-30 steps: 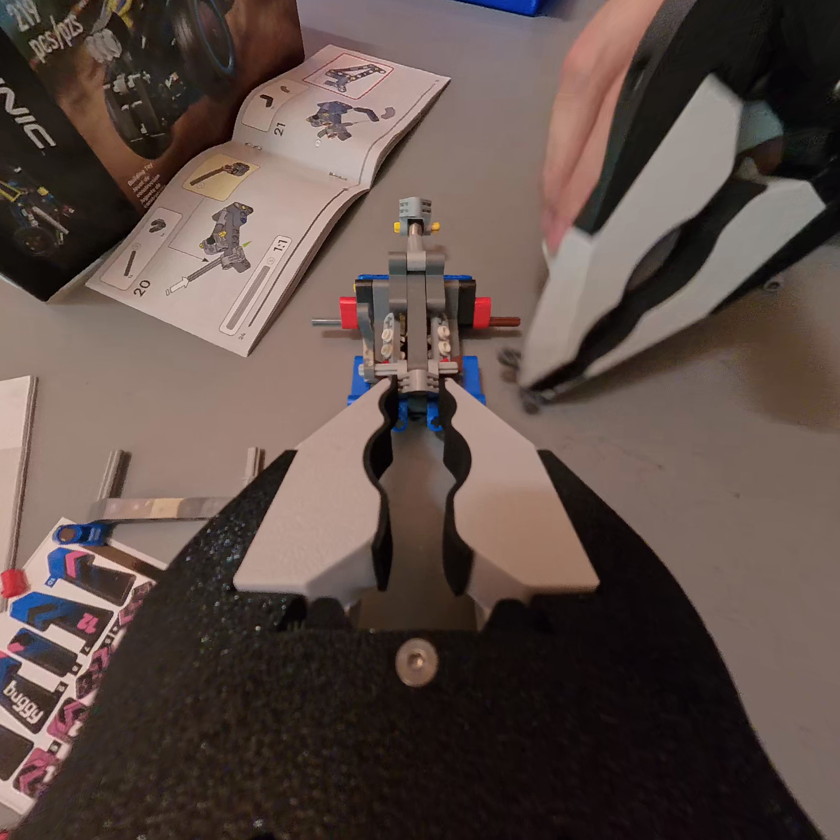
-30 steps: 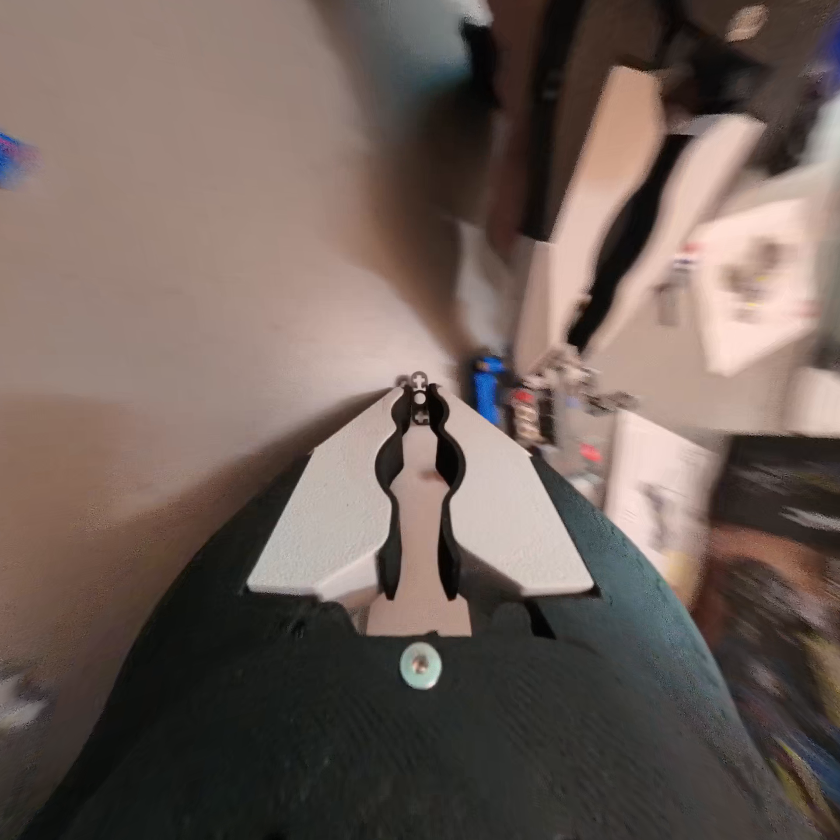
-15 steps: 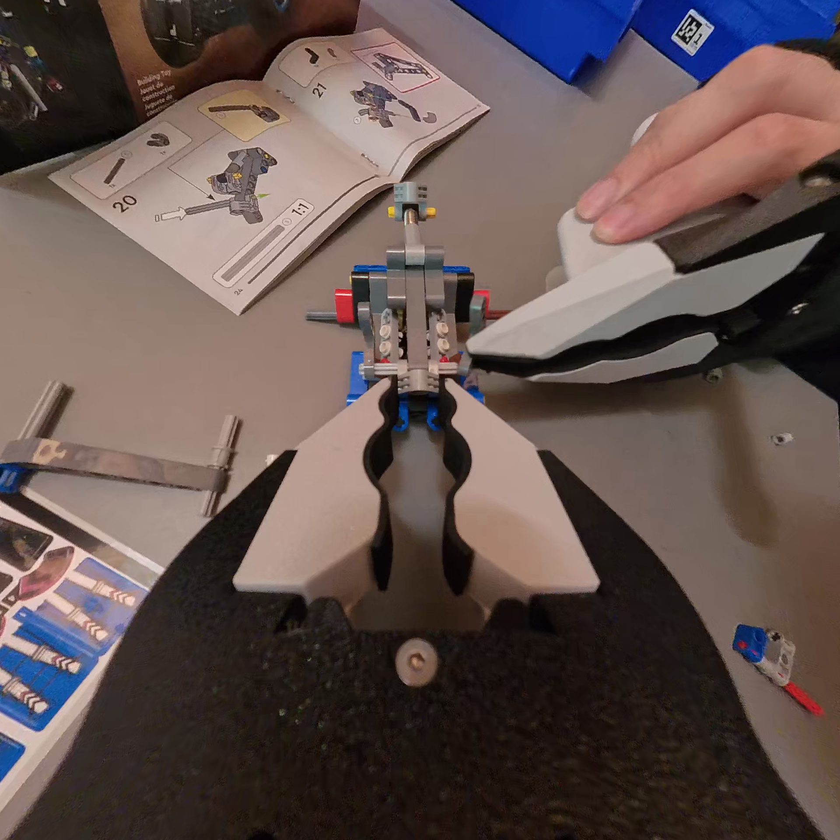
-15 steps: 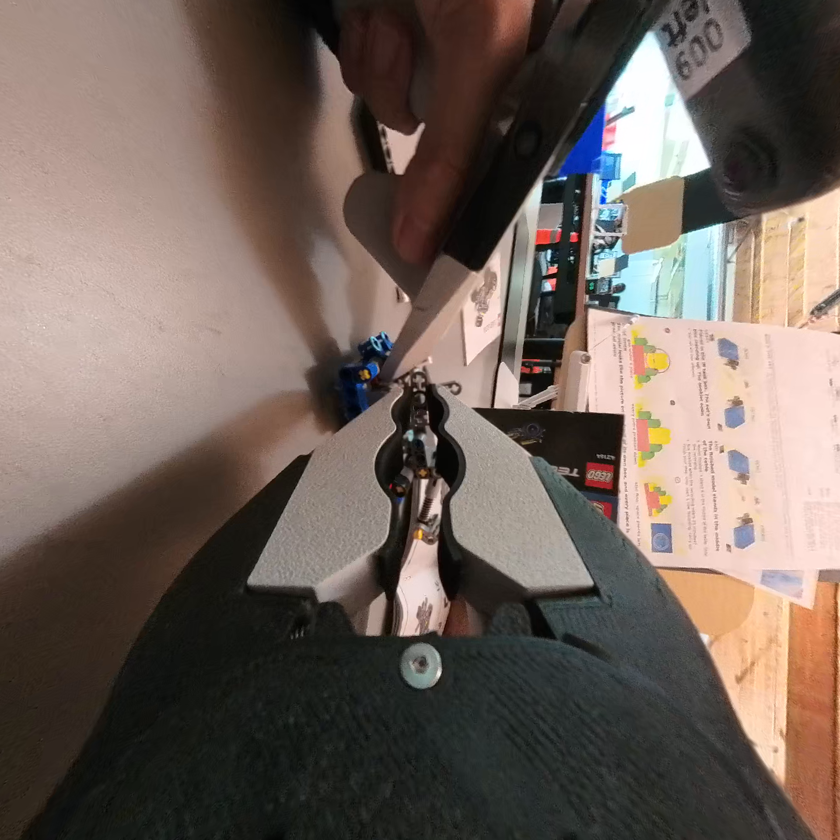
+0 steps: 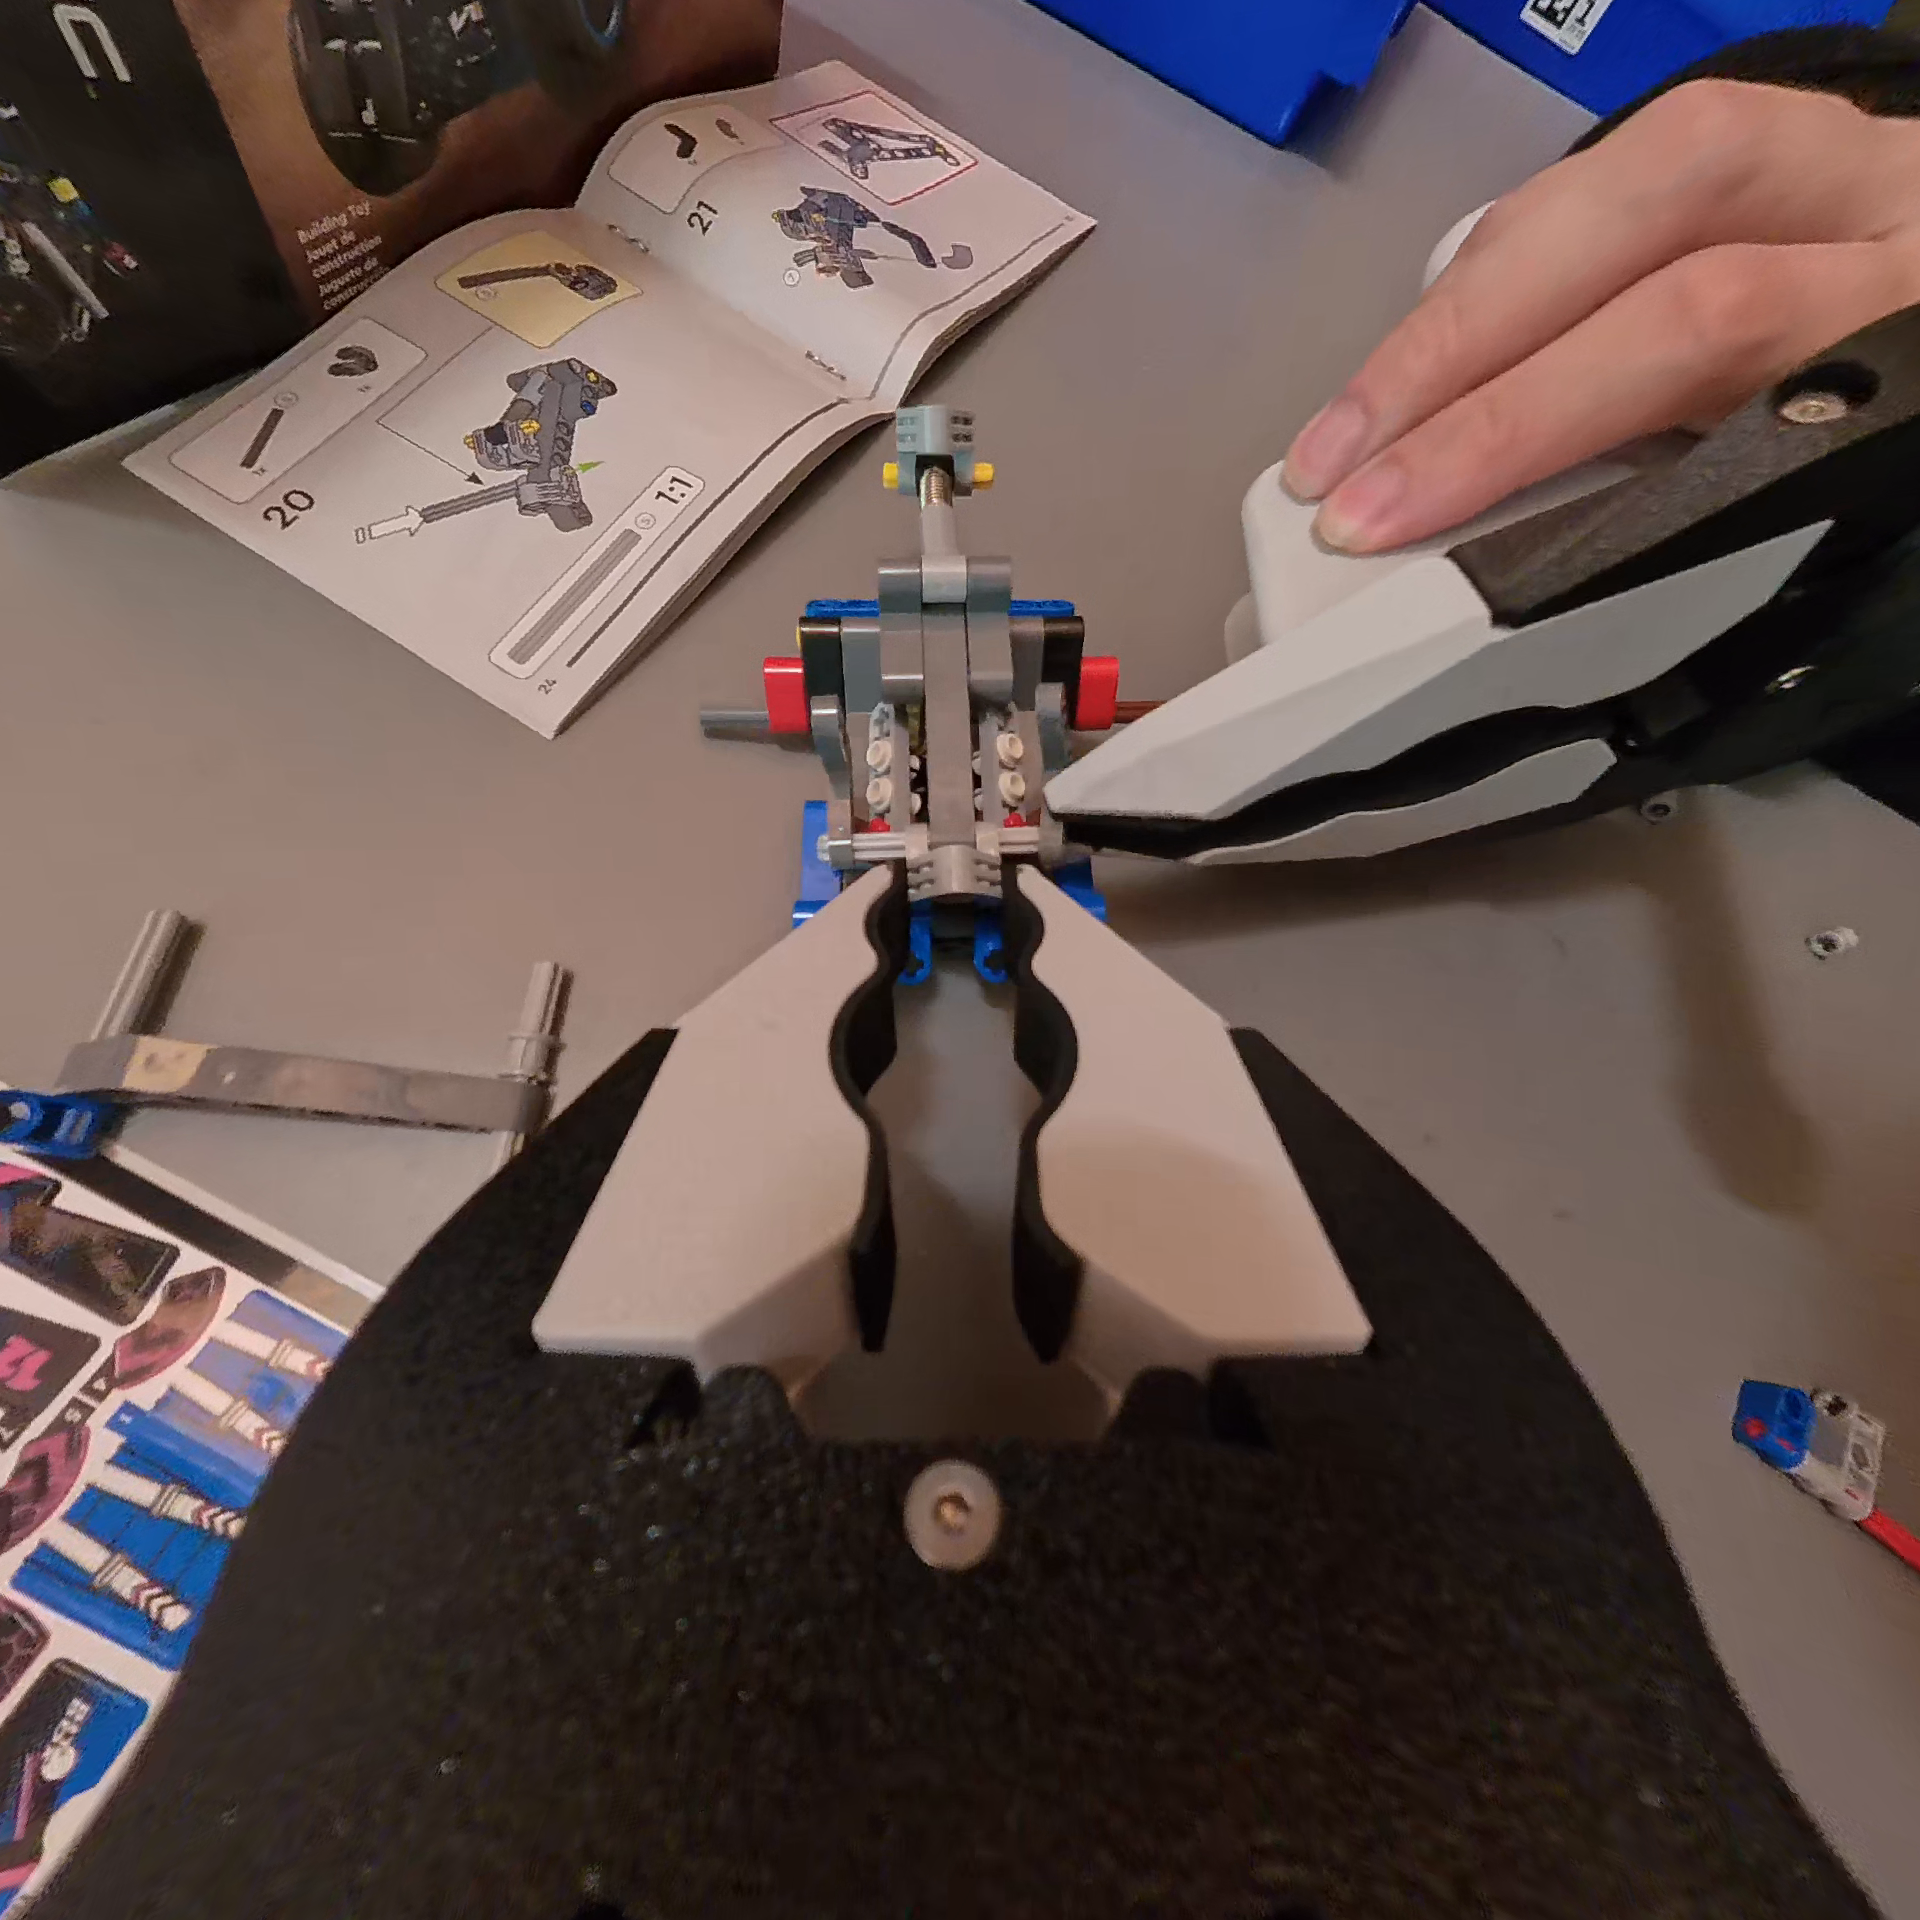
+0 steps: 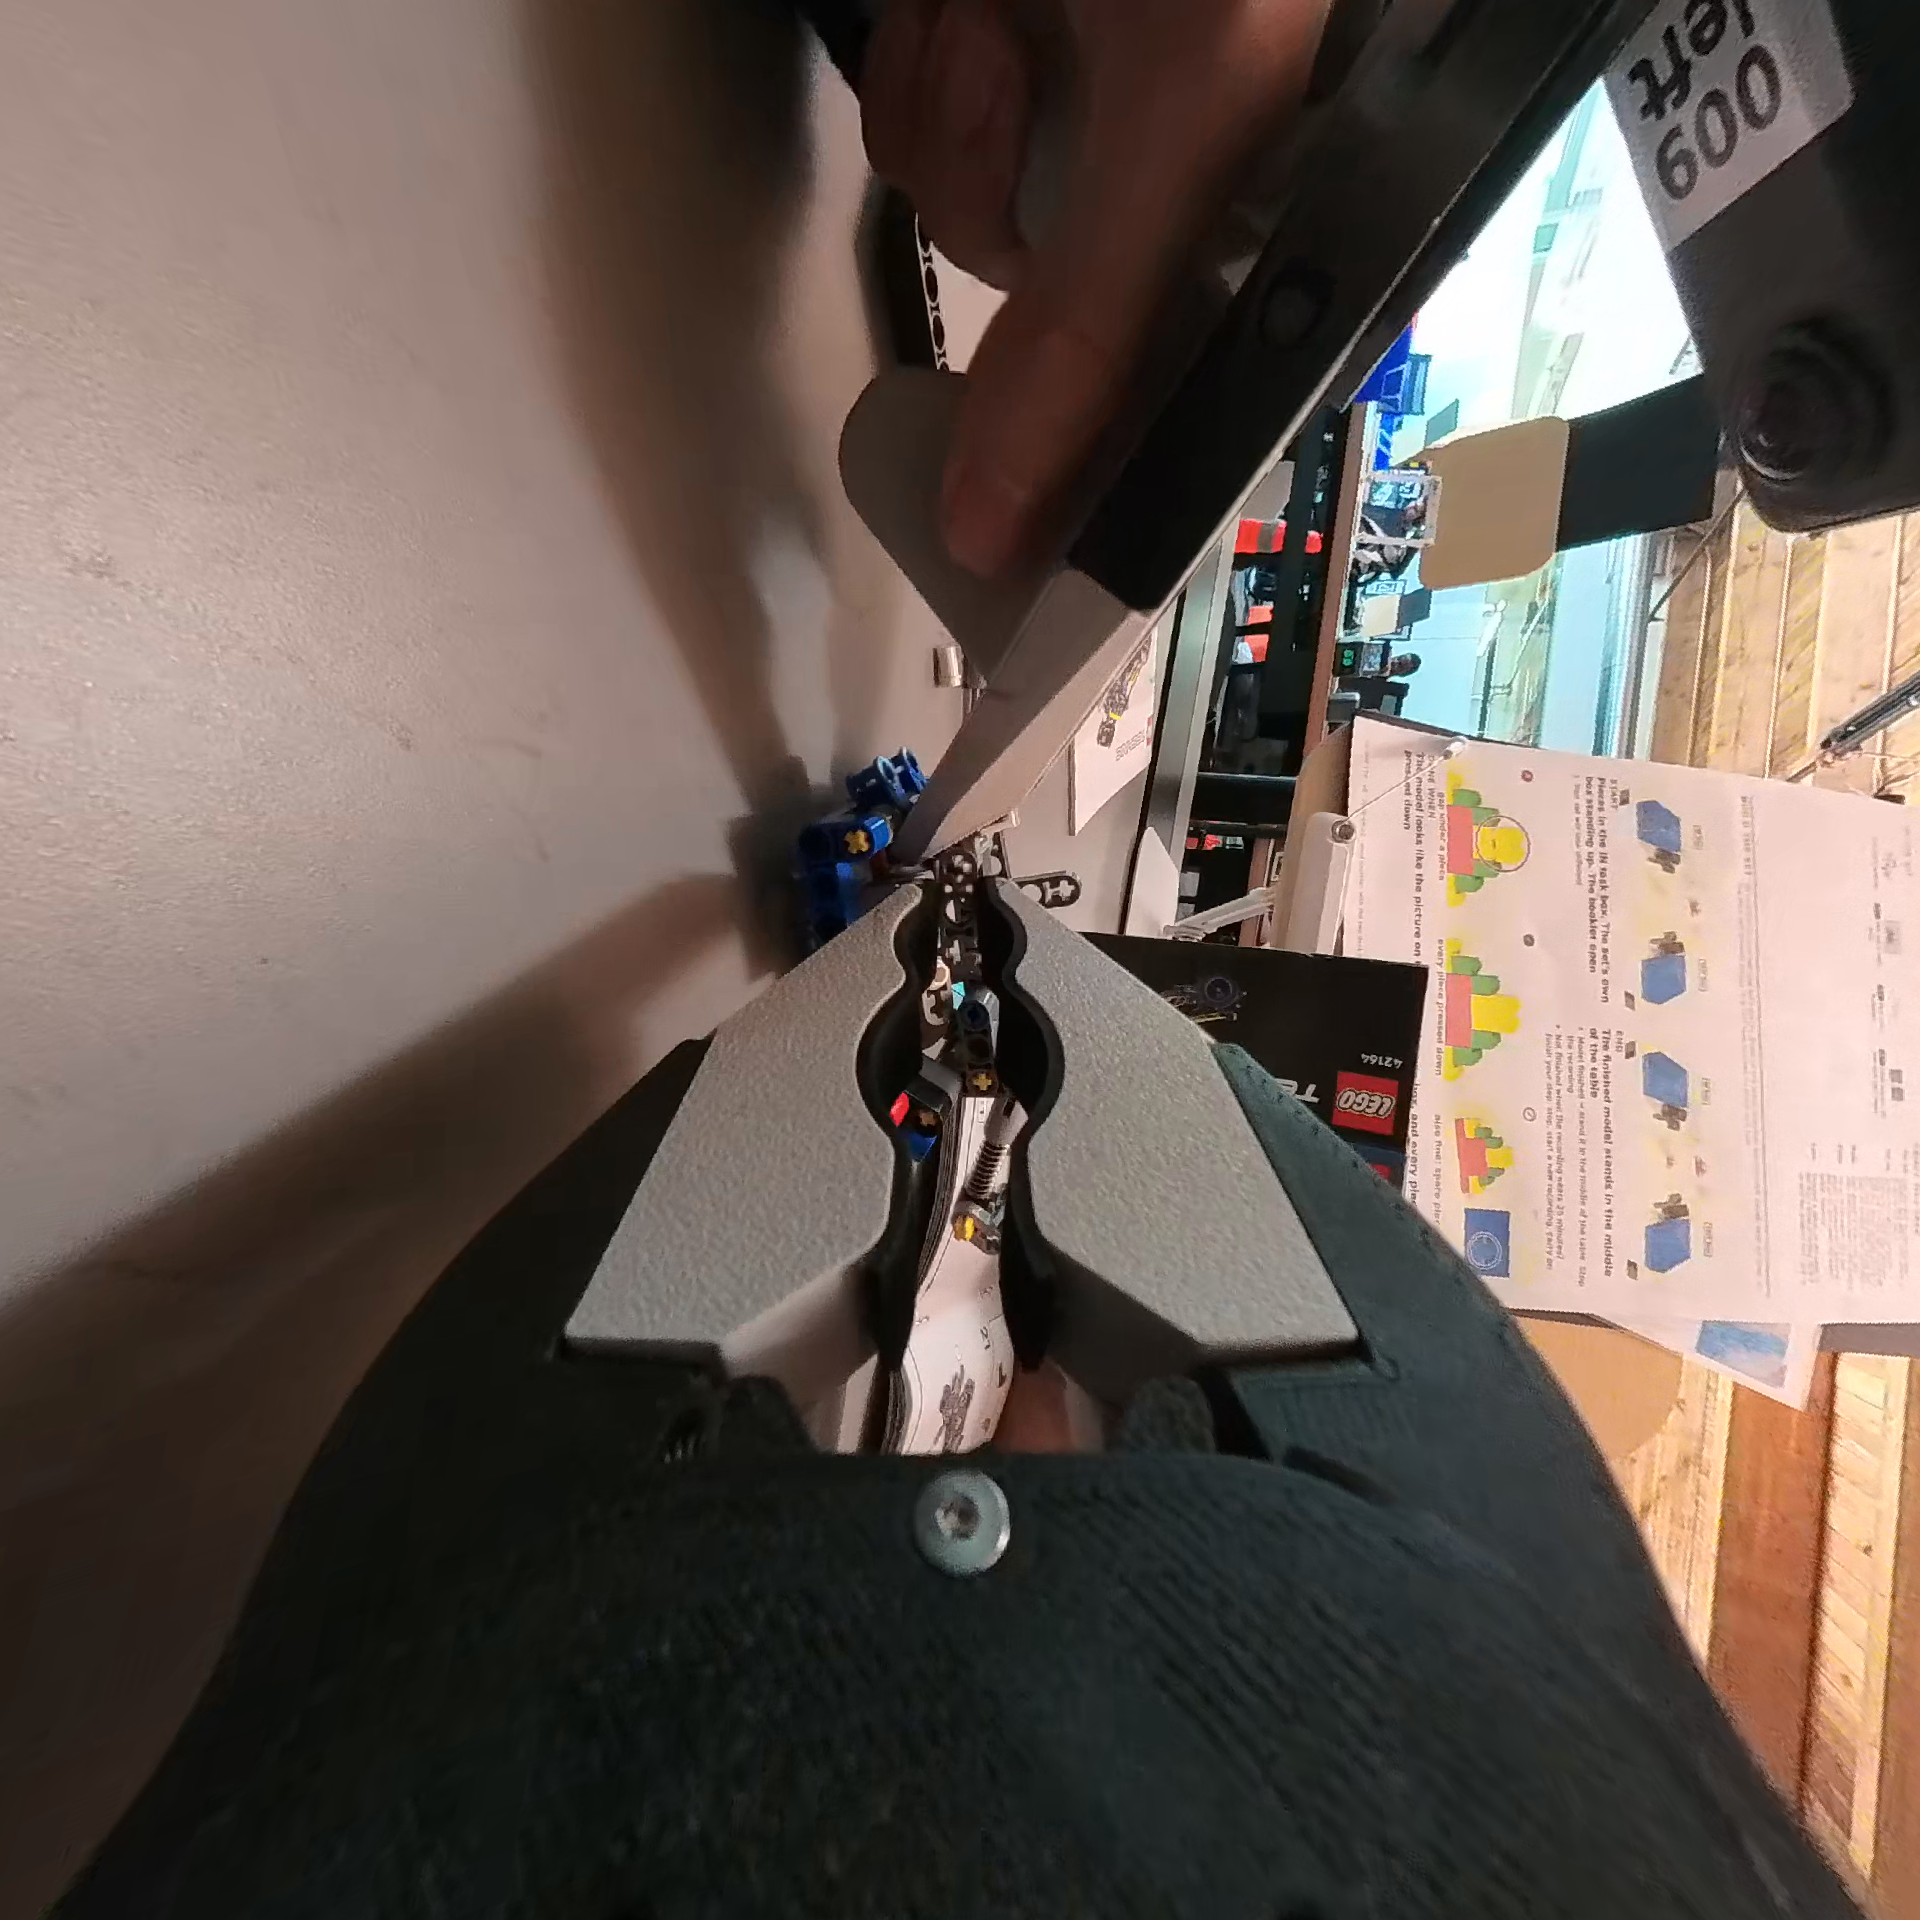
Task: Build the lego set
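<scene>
A grey, blue and red brick model [image 5: 940, 717] stands on the grey table [image 5: 364, 831]. My left gripper [image 5: 951, 883] is shut on the grey cross-piece at the model's near end. My right gripper [image 5: 1065, 821] comes in from the right, lying on its side, with its tips against the right end of that cross-piece. In the right wrist view, my right gripper [image 6: 956, 888] is shut on a small dark holed piece [image 6: 954, 868]. It holds the piece against the model's blue part [image 6: 847, 847], beside the left gripper's finger [image 6: 1008, 748].
An open instruction booklet [image 5: 582, 395] and a dark box [image 5: 156, 156] lie at the far left. A sticker sheet [image 5: 104, 1455] and a grey beam with axles [image 5: 301, 1081] lie at the near left. A small blue and white piece [image 5: 1808, 1444] lies at the near right. Blue bins [image 5: 1247, 52] stand at the back. The tips of both grippers are at nearly the same place.
My right gripper has swung in from the table at the right with the small piece and now sits against the model's right side. My left gripper has kept its hold on the model.
</scene>
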